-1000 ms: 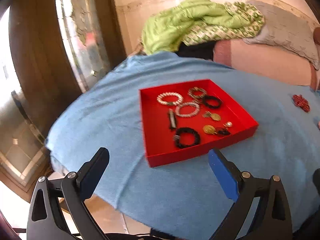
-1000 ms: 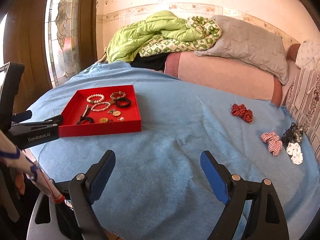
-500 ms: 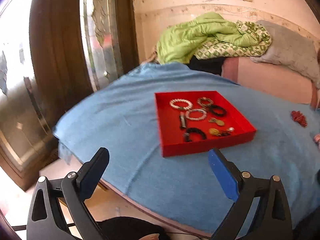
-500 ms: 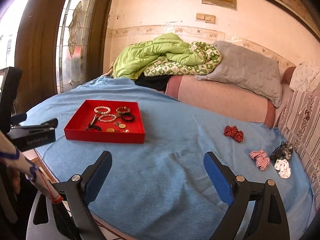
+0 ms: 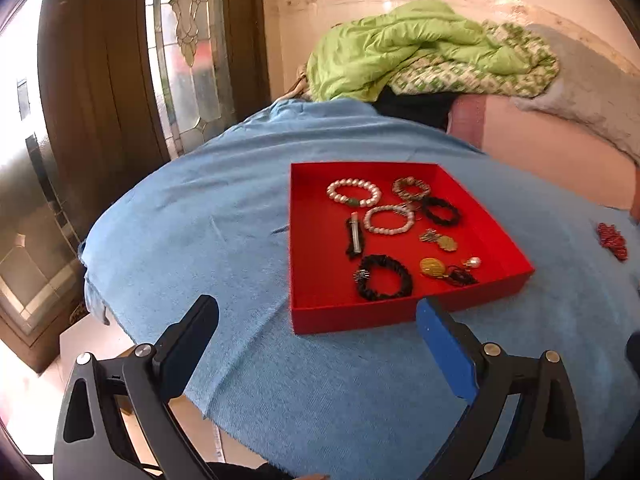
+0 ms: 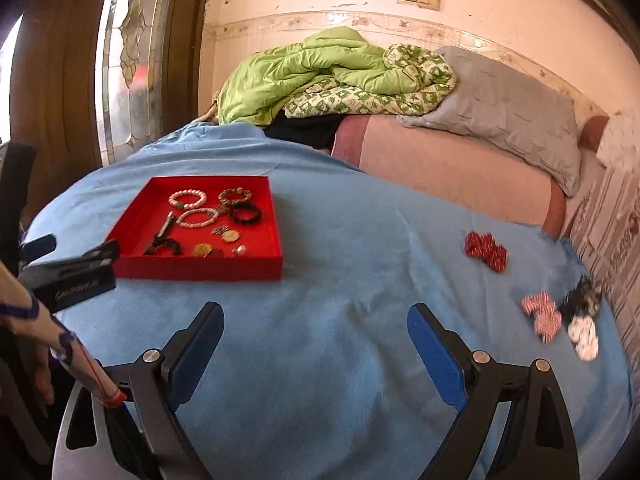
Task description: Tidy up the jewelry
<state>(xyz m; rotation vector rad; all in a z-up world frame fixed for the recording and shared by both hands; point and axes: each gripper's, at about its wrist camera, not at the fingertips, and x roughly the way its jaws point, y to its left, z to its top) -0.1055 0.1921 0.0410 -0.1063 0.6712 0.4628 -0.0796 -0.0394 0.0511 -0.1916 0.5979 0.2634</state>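
Note:
A red tray (image 5: 312, 316) sits on the blue cloth (image 5: 208, 240) and holds several bracelets, among them a pearl one (image 5: 354, 193) and a black beaded one (image 5: 383, 277), plus gold pendants (image 5: 432, 267). It also shows in the right wrist view (image 6: 200, 270). My left gripper (image 5: 318, 320) is open and empty, just short of the tray's near wall. My right gripper (image 6: 316, 330) is open and empty over bare cloth, right of the tray. The left gripper's body (image 6: 68, 276) shows at the left of the right wrist view.
A red bow (image 6: 486, 250), a red-checked bow (image 6: 542, 314), a black one (image 6: 582, 300) and a white one (image 6: 584, 338) lie on the cloth at the right. A green quilt (image 6: 312, 72) and grey pillow (image 6: 504, 108) lie behind. A glass door (image 5: 188, 52) stands at left.
Both grippers pulled back and up half a second ago, then came forward and down again toward the cloth. The tray looks nearer now. Nothing was picked up.

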